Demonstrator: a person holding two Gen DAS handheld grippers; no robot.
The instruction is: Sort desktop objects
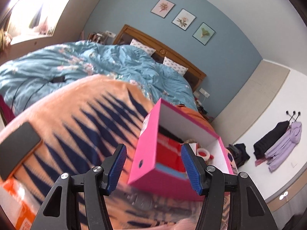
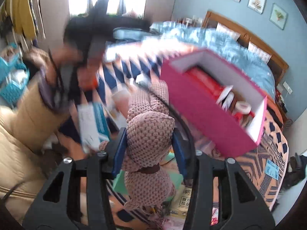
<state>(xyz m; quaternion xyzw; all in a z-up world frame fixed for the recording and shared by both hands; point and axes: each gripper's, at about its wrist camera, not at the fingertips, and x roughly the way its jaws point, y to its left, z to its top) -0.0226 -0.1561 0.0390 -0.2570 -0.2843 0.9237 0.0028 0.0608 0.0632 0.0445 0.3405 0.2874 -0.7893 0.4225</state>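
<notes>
Right gripper (image 2: 149, 147) clamped on pink knitted item (image 2: 149, 134); left gripper (image 1: 153, 168) apart, near pink box (image 1: 151, 153). Risk: dangling knit snags box wall, tips box.

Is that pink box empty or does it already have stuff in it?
Partly filled. The open-topped pink box holds a red package, a tape roll and some white bits; white wall still shows above them.
</notes>
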